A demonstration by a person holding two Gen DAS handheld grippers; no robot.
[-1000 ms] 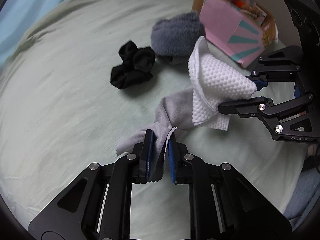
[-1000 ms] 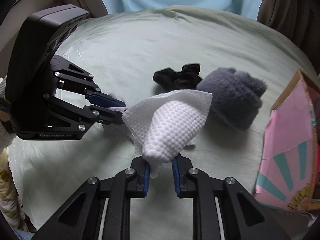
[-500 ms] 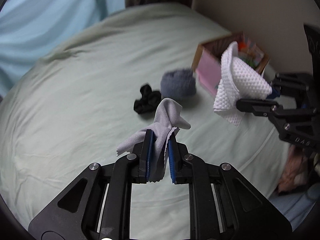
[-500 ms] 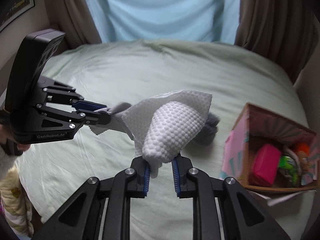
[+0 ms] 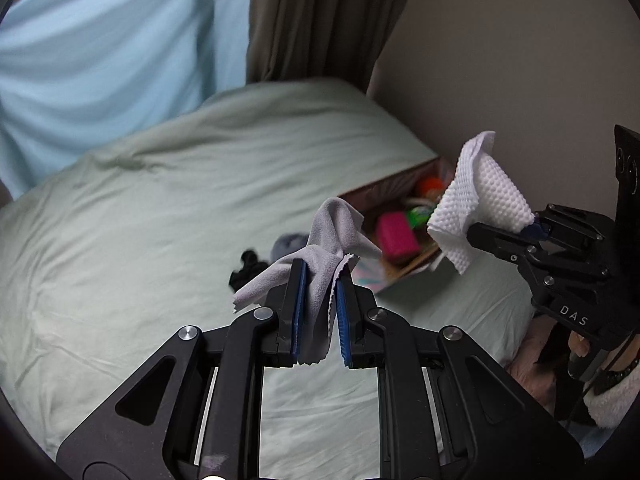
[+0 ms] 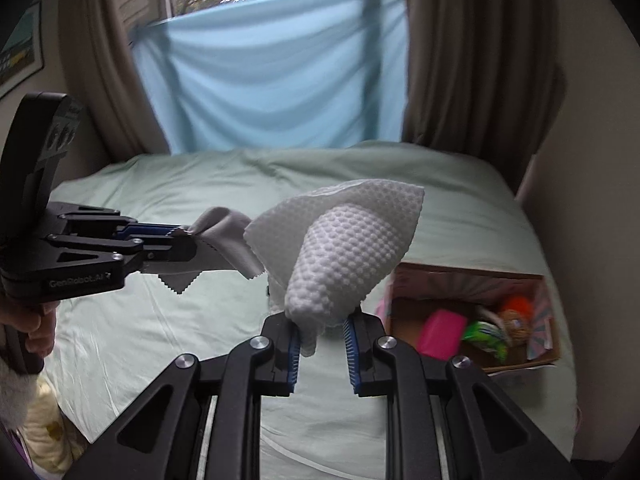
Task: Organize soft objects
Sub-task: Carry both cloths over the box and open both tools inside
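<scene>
Cloths hang in mid-air above the bed point(image 6: 168, 320), one in each gripper, with the box point(image 6: 472, 280) of toys as the landmark. The left gripper point(image 5: 319, 280) pinches a thin grey cloth point(image 5: 332, 236) between its blue pads, jaws pressed close on a bunched fold, corners drooping free on both sides. The right gripper point(image 6: 322, 330) holds a white dimpled towel point(image 6: 352, 240) by a gathered end; the fabric sits against the left pad while the right pad seems to stand slightly clear, so the hold looks light. The towel balloons upward, up and left of the box in the right wrist view. The box stands open on the bed's far right edge by the wall, already holding a pink block point(image 6: 442, 332), a green item and an orange-haired toy. A grey fuzzy piece point(image 5: 290, 244) and a black scrunchie point(image 5: 246, 268) lie on the bed just left of the box.

Both cloths appear very light, limp and unbreakable, likely to slip or unfold if gripped by a single layer. A bunched fold near the middle gives the surest hold; loose corners may snag the box rim on release.
</scene>
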